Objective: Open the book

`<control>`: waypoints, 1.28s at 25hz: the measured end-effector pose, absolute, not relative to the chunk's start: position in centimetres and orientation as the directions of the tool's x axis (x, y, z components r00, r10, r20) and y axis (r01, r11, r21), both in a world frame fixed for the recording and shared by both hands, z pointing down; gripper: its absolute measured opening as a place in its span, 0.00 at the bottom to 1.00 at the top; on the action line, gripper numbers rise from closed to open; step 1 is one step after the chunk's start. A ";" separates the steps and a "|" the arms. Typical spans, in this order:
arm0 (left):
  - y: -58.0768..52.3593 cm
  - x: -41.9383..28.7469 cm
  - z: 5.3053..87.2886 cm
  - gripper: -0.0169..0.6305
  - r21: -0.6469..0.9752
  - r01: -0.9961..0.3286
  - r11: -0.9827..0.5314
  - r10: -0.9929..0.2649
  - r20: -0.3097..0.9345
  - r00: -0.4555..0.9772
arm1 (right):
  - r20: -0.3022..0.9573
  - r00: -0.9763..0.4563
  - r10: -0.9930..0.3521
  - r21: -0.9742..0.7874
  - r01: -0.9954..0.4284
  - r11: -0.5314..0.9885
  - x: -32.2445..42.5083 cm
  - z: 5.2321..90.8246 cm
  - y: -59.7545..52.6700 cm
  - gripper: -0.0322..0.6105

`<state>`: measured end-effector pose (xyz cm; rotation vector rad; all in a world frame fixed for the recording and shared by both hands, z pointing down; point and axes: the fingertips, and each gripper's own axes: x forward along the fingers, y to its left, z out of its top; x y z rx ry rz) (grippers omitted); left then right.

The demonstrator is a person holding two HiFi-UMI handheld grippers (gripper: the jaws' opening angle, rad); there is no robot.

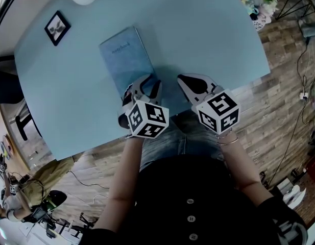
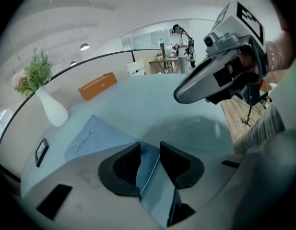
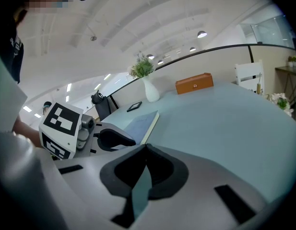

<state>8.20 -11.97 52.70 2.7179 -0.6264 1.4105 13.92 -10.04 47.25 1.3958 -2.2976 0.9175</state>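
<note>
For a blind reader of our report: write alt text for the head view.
A person's left gripper straddles the near edge of a closed pale-blue book on a light-blue table; the right gripper, jaws together, points at bare table beside it.

book [image 1: 125,57] pale blue, between left gripper [image 2: 149,145] black pads [image 2: 123,167] | table [image 1: 208,29] light blue – plain | marker cubes [image 1: 147,119] black-and-white squares | vase [image 2: 52,110] white, box [image 2: 97,86] orange – beyond the jaws

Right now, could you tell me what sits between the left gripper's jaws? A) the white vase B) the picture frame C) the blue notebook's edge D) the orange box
C: in the left gripper view an edge of the notebook shows as a thin line in the gap between the parted jaws of the left gripper.
</note>
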 end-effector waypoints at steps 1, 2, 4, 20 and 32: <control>-12.0 8.2 52.7 0.22 -0.164 -0.358 -0.919 -0.340 0.789 0.511 | 0.550 -0.483 -0.682 -0.365 -0.873 0.323 13.9 47.2 -10.0 0.05; -12.0 8.2 52.8 0.22 -0.161 -0.360 -0.919 -0.338 0.791 0.509 | 0.550 -0.482 -0.682 -0.366 -0.873 0.323 14.0 47.2 -10.0 0.05; -12.0 8.2 53.0 0.22 -0.157 -0.359 -0.920 -0.333 0.796 0.505 | 0.550 -0.482 -0.683 -0.365 -0.873 0.322 13.9 47.2 -10.0 0.05; -11.9 8.5 53.5 0.22 -0.163 -0.366 -0.916 -0.341 0.798 0.497 | 0.549 -0.495 -0.673 -0.362 -0.867 0.342 14.0 47.3 -9.8 0.05; -11.4 8.6 53.1 0.10 -0.065 -0.393 -0.917 -0.283 0.801 0.527 | 0.553 -0.514 -0.656 -0.355 -0.857 0.373 13.4 47.3 -10.1 0.05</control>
